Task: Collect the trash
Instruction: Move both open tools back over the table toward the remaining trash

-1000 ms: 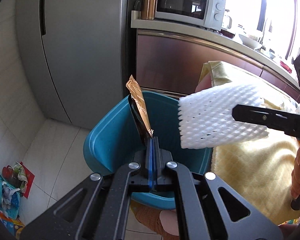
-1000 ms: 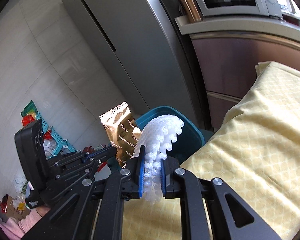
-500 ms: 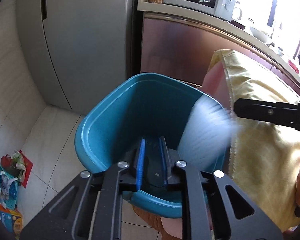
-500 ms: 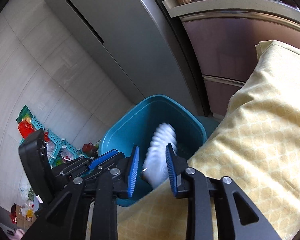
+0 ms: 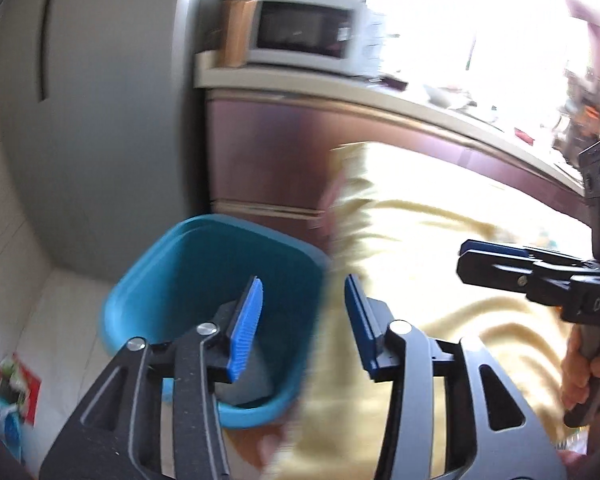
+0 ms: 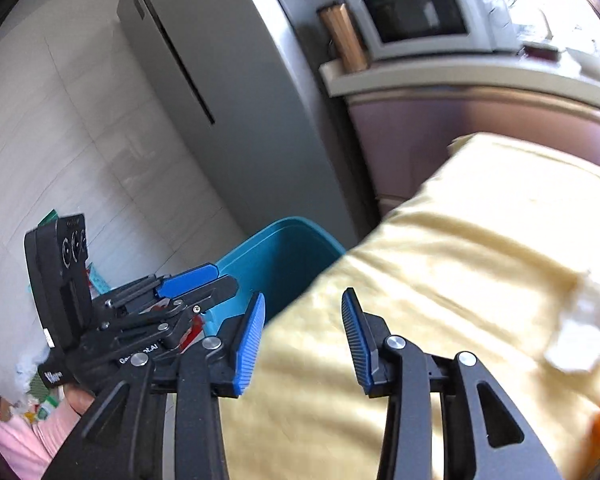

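Grey fridge (image 6: 204, 92) stands tallest, behind the teal bin (image 5: 204, 264) w/ its door face running down to the pale floor tiles. Yellow cloth (image 6: 480, 248) is next biggest, spread over a raised surface right of the bin; its near-left edge overlaps the bin's right rim in both wrist views. Counter w/ microwave (image 5: 300, 36) sits behind bin and cloth, past the fridge's edge.

Teal bin is on the floor, mouth open upward; a pale lump shows blurred at the bottom, can't tell what. Floor left of the bin is bare up to some coloured clutter at the frame edge.

Left gripper (image 5: 304, 320) points down-fwd over the bin's right rim, jaws parted, having just been opening, nothing between the blue pads. Right gripper (image 6: 303, 336) is angled down over the cloth edge just right of the bin, jaws also apart, just been opening, nothing gripped. A hand (image 5: 580, 364) wraps the right gripper's handle, over the cloth.

Small white scrap (image 6: 584, 332), blurred, lies on the cloth well right of the bin.
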A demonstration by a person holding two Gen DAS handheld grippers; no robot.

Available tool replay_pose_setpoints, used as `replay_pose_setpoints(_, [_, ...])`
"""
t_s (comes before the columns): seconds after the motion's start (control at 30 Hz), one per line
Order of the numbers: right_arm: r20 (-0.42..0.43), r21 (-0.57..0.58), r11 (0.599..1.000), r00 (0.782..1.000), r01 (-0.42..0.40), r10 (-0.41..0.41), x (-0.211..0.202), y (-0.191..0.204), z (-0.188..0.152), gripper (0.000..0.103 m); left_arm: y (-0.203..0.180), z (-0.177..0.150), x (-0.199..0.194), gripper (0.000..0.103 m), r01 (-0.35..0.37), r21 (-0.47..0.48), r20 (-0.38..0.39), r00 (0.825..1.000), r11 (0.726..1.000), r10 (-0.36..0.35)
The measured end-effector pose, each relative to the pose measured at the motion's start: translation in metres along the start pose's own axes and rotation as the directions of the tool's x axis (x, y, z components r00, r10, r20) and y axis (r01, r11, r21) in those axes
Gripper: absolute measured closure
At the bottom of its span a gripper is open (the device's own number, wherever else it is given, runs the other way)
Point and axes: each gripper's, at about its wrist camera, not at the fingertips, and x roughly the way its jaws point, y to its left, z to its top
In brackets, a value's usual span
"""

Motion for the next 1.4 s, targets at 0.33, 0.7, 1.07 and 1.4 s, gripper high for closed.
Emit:
replay_pose_setpoints(0.33, [0.186,0.102,0.958,0.941,0.267,-0.282,-0.130,-0.060,-0.034,0.063,-0.119,0.015,0.022,0.049,0.235,0.197,-0.030,0.972,0.952,-0.233])
replay_pose_setpoints(0.7, [0.251,0.150,0.825,0.786,0.544,-0.564,-0.194,-0.111,-0.041,0.059,-0.207,0.024,0.065,0.040,0.312,0.281,-0.139,0.949,0.908,-0.284])
replay_pose_setpoints(1.07, [0.176,0.137,0.787,0.767,0.602,-0.618,-0.187,-0.145,-0.043,0.059,-0.238,0.033,0.112,0.046,0.300,0.287,-0.253,0.940,0.910,-0.230])
replay_pose_setpoints(1.4, [0.144,0.126,0.779,0.765,0.615,-0.627,-0.183,-0.152,-0.043,0.088,-0.241,0.031,0.132,0.098,0.309,0.268,-0.306,0.925,0.913,-0.224])
